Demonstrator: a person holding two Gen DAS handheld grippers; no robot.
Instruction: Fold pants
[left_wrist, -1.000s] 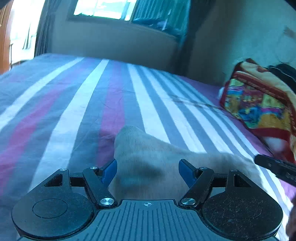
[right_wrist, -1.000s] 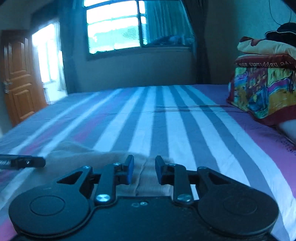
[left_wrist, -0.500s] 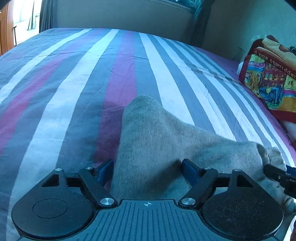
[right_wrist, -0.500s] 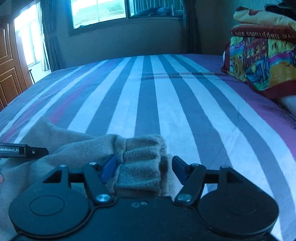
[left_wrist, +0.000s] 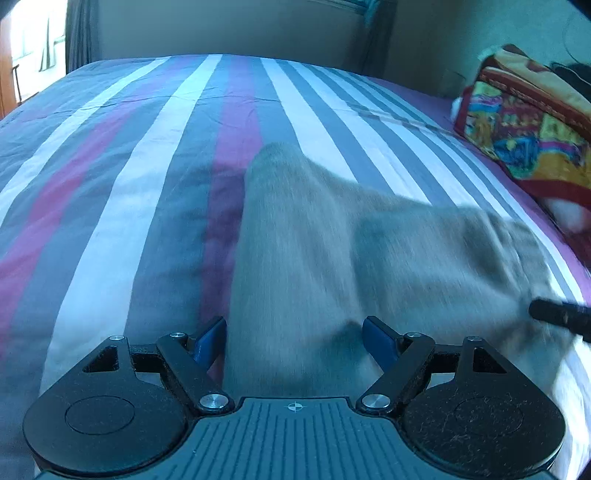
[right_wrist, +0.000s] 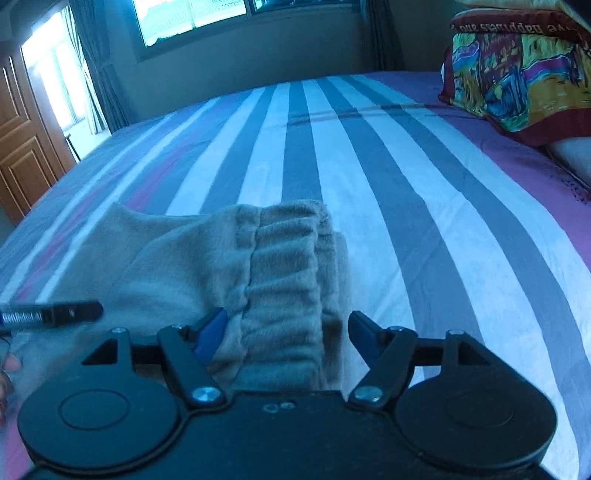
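Grey-beige pants (left_wrist: 303, 254) lie on the striped bed, blurred in the left wrist view. In the right wrist view their gathered waistband (right_wrist: 288, 266) lies just ahead of me. My left gripper (left_wrist: 295, 341) is open, its blue-padded jaws astride the pant fabric without pinching it. My right gripper (right_wrist: 286, 332) is open, jaws on either side of the waistband, nothing held. A finger of the other gripper (left_wrist: 561, 315) shows at the right edge of the left view, and at the left in the right view (right_wrist: 51, 315).
The bed sheet (right_wrist: 369, 166) has grey, white and purple stripes. A colourful folded blanket (right_wrist: 517, 74) and a white pillow (right_wrist: 572, 155) sit at the right. A wooden door (right_wrist: 22, 147) and a window (right_wrist: 192, 18) are beyond the bed.
The right gripper opened and let go of the waistband. Both grippers tilted down and drew back, so more of the pants shows lying on the bed.
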